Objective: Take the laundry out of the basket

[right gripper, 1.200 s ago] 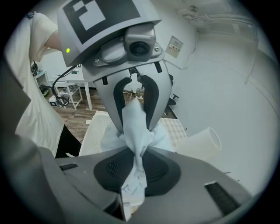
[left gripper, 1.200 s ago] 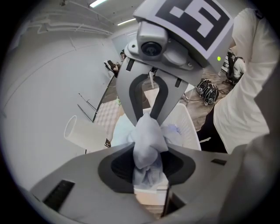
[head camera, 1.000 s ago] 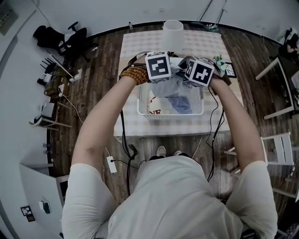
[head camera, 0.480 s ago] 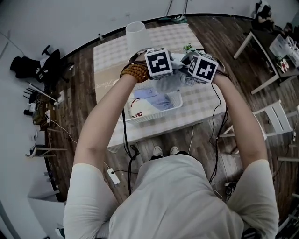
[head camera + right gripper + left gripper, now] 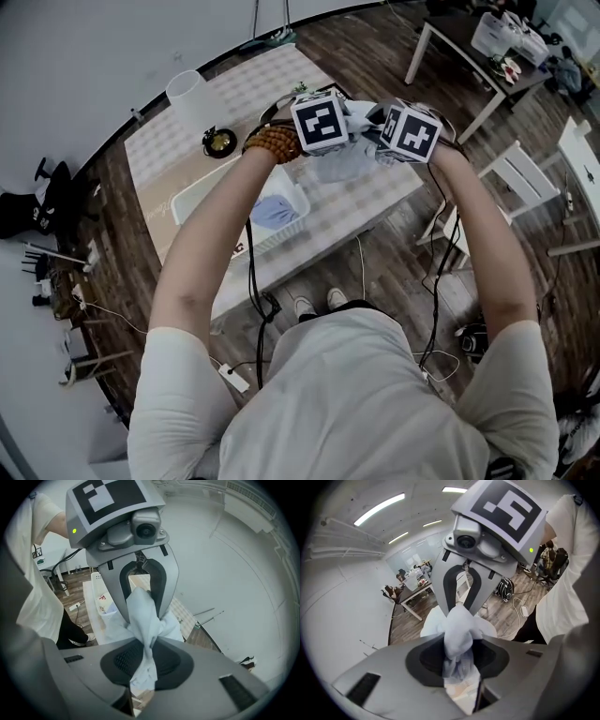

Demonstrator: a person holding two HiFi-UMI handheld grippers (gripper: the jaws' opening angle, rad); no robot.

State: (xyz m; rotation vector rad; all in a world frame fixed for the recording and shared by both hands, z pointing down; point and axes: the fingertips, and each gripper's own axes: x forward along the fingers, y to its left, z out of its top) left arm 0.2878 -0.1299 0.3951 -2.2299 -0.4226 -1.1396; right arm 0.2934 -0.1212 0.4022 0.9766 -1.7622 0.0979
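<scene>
Holding 1 pale garment (image 5: 343,164) between 2 tools: left hand-held gripper (image 5: 458,616) is clamped on 1 bunched end, right hand-held gripper (image 5: 143,602) on the other. The garment is over the checked worktop (image 5: 375,199), outside the basket (image 5: 200,194) and to its right in the head view. Blue cloth (image 5: 275,211) lies in the basket. A white cylinder (image 5: 192,94) stands at the worktop's far edge.

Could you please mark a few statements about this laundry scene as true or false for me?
1. Both the left hand-held gripper and the right hand-held gripper are shut on one pale garment. True.
2. The basket is empty. False: a blue garment lies in it.
3. The pale garment hangs inside the basket. False: it is held beside it, above the table.
4. A white cylinder stands on the table. True.
</scene>
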